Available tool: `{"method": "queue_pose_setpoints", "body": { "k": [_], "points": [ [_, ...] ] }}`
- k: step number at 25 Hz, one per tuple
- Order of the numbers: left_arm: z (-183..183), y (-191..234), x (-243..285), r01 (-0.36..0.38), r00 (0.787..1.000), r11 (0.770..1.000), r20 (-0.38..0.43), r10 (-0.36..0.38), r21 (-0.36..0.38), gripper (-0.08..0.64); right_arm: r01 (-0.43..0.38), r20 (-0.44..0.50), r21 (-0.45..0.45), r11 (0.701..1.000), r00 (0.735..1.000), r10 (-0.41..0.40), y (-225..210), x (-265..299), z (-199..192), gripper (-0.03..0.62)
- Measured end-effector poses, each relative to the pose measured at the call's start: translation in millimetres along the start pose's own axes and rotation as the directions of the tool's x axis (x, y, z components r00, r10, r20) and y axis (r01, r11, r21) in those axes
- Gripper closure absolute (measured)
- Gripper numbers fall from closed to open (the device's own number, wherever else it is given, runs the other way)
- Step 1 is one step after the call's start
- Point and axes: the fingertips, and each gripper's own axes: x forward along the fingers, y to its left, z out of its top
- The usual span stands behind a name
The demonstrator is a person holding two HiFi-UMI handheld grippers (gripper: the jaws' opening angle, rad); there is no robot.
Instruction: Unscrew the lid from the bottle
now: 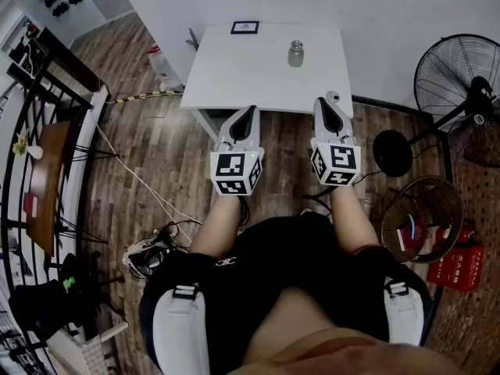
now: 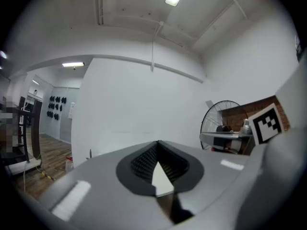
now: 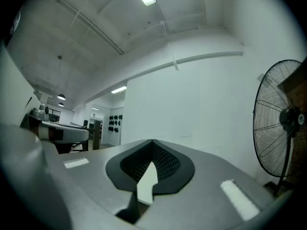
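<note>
The bottle [image 1: 295, 54], small and metallic with its lid [image 1: 295, 44] seemingly on, stands upright toward the far side of the white desk [image 1: 234, 76], well apart from both tools; its contents cannot be told. The left hand-held gripper [image 1: 248, 112] and right hand-held gripper [image 1: 323, 102] hang at the desk's near edge, jaws pressed together on nothing. Unscrewing looks not yet begun: next, one must open and clamp the body, the other the lid. A floor basket [image 1: 391, 209] holds red and blue items
</note>
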Motion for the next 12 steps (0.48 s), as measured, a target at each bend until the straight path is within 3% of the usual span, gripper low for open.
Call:
{"method": "queue_pose_setpoints", "body": {
  "k": [12],
  "points": [
    [0,6,-19,0.040,0.999,0.999,0.005,-0.040,-0.028,0.506,0.041,0.000,-0.001,0.999,0.999,-0.041,19,-17,-4,0.591]
  ]
}}
